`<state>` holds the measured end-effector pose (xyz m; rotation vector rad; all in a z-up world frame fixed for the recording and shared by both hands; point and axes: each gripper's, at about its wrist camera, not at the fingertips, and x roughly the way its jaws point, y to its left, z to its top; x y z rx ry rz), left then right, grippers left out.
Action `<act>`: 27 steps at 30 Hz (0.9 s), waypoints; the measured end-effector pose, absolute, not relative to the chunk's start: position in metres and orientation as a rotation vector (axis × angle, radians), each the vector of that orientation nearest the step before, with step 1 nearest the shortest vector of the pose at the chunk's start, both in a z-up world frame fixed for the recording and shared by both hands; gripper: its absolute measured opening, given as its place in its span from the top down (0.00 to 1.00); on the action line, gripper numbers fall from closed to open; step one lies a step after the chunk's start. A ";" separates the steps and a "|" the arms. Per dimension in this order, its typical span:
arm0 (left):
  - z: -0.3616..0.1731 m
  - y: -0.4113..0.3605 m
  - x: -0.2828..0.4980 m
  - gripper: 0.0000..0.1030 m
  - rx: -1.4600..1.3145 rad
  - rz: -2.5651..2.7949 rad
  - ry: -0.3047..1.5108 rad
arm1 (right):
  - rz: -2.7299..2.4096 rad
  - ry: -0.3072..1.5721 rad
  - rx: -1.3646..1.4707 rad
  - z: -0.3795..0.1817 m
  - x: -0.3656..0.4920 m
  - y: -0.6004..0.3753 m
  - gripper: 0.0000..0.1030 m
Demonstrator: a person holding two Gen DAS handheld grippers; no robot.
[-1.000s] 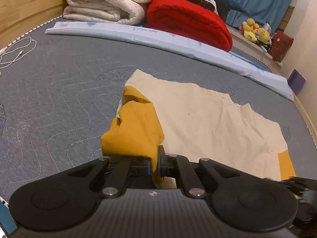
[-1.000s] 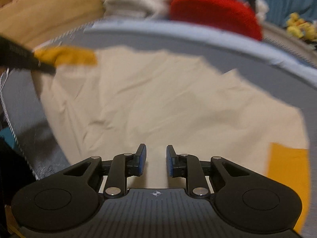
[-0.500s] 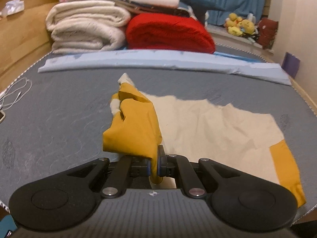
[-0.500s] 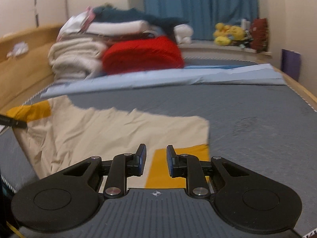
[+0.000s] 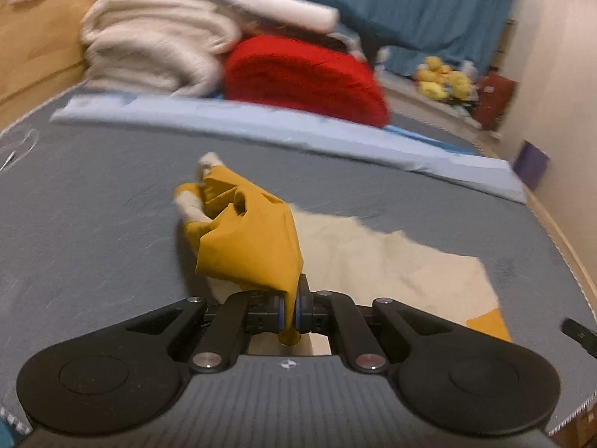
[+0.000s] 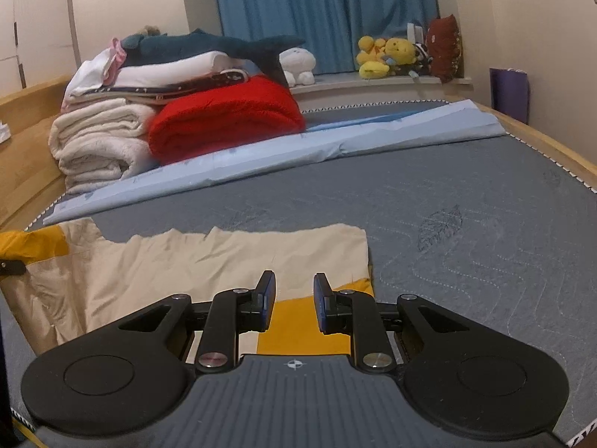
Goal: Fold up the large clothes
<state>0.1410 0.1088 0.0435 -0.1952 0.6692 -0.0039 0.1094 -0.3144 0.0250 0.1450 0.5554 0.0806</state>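
A cream garment (image 6: 194, 261) with mustard-yellow cuffs lies flat on the grey quilted mattress (image 6: 466, 224). My left gripper (image 5: 290, 308) is shut on one bunched yellow cuff (image 5: 253, 239) and holds it lifted above the cloth; the cream body (image 5: 395, 268) trails to the right. My right gripper (image 6: 294, 300) is open, low over the other yellow cuff (image 6: 306, 324) at the garment's near right corner. The held cuff also shows in the right wrist view (image 6: 33, 246) at the far left. The right gripper's tip (image 5: 580, 332) shows at the left wrist view's right edge.
A light blue folded sheet (image 6: 298, 145) runs across the mattress behind the garment. Behind it are stacked white blankets (image 6: 100, 142), a red blanket (image 6: 227, 119) and a plush shark (image 6: 209, 46). Wooden bed rails (image 6: 541, 138) edge the mattress. Plush toys (image 6: 388, 56) sit on the sill.
The right gripper has come down closer over the yellow cuff at the near right corner. The left gripper still holds its cuff, and its view has tilted slightly.
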 end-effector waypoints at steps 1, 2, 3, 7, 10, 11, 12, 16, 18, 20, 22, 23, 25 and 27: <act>0.048 0.095 0.141 0.96 -0.171 -0.031 0.651 | 0.075 0.551 0.151 0.026 0.108 -0.317 0.79; 0.052 0.079 0.140 0.96 -0.145 -0.061 0.633 | 0.069 0.547 0.159 0.027 0.107 -0.320 0.79; 0.055 0.063 0.139 0.96 -0.125 -0.088 0.617 | 0.064 0.542 0.169 0.028 0.105 -0.323 0.79; 0.059 -0.012 0.126 0.97 -0.006 -0.221 0.546 | 0.045 0.535 0.198 0.030 0.097 -0.341 0.78; 0.049 -0.076 0.115 0.97 0.077 -0.351 0.520 | 0.027 0.531 0.230 0.031 0.088 -0.358 0.76; 0.045 -0.095 0.112 0.97 0.108 -0.399 0.520 | 0.022 0.528 0.247 0.031 0.086 -0.364 0.76; 0.039 -0.114 0.108 0.97 0.138 -0.444 0.523 | 0.018 0.527 0.271 0.031 0.084 -0.371 0.75; 0.000 -0.180 0.101 0.95 0.262 -0.669 0.643 | 0.038 0.561 0.419 0.025 0.082 -0.402 0.53; -0.019 -0.199 0.100 0.94 0.303 -0.759 0.736 | 0.047 0.593 0.474 0.020 0.085 -0.410 0.50; -0.030 -0.202 0.100 0.76 0.295 -0.835 0.824 | 0.062 0.625 0.515 0.013 0.089 -0.411 0.46; -0.029 -0.194 0.101 0.62 0.259 -0.874 0.858 | 0.087 0.669 0.572 0.004 0.094 -0.411 0.41; -0.024 -0.184 0.101 0.58 0.238 -0.865 0.841 | 0.101 0.699 0.597 -0.003 0.098 -0.408 0.39; -0.016 -0.162 0.107 0.58 0.178 -0.837 0.836 | 0.118 0.757 0.613 -0.015 0.105 -0.401 0.38; -0.011 -0.137 0.116 0.58 0.122 -0.768 0.839 | 0.114 0.850 0.590 -0.028 0.116 -0.390 0.38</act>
